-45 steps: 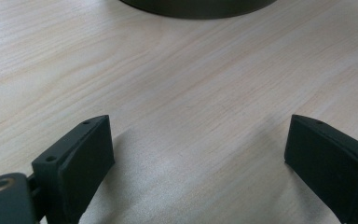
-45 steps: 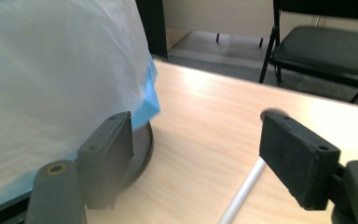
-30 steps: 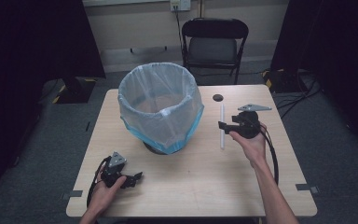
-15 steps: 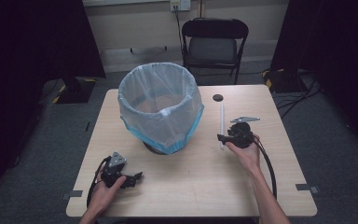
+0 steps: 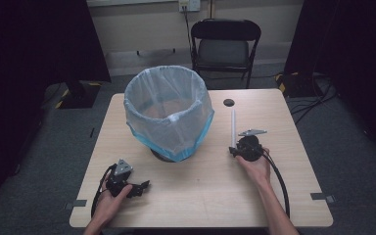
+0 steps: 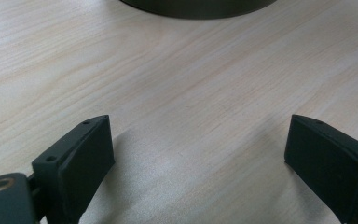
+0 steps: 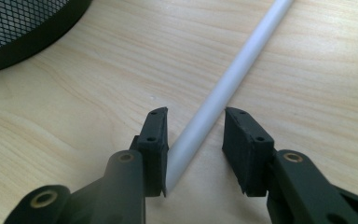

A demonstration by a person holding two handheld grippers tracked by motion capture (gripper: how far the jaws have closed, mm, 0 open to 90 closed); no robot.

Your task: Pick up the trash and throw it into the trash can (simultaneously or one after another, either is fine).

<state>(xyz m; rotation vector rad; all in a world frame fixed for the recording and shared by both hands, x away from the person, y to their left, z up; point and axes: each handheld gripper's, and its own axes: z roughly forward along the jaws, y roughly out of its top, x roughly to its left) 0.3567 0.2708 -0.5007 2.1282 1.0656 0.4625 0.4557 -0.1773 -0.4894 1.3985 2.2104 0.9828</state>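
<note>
Over on the right, the right gripper (image 7: pixel 195 140) is down on the wooden table (image 5: pixel 191 196) with its jaws set either side of the near end of a white tube (image 7: pixel 223 88). The left-hand jaw in the right gripper view touches the tube; the other stands a little off it, so the jaws are part-spread around it, not clamped. The tube lies flat on the tabletop, running away from the gripper. From the high view, the tube (image 5: pixel 233 126) sits just right of the bin, pointing toward the far edge, with the right gripper (image 5: pixel 236 151) at its near end and the person's hand behind it.

Centre stage is the mesh waste bin (image 5: pixel 169 112), upright on the table, lined with a pale blue bag (image 5: pixel 196 128) folded over the rim and hanging down the outside. Inside, the bag's floor looks bare, though the near inner wall hides part of it.

Near the front left corner the left gripper (image 5: pixel 138 187) rests low on the table, well apart from the bin. In the left gripper view its jaws are spread wide over bare wood, the left gripper (image 6: pixel 198 154) holding nothing, the bin's dark base (image 6: pixel 196 7) beyond.

A small dark disc (image 5: pixel 229 103) lies beyond the tube's far end.
</note>
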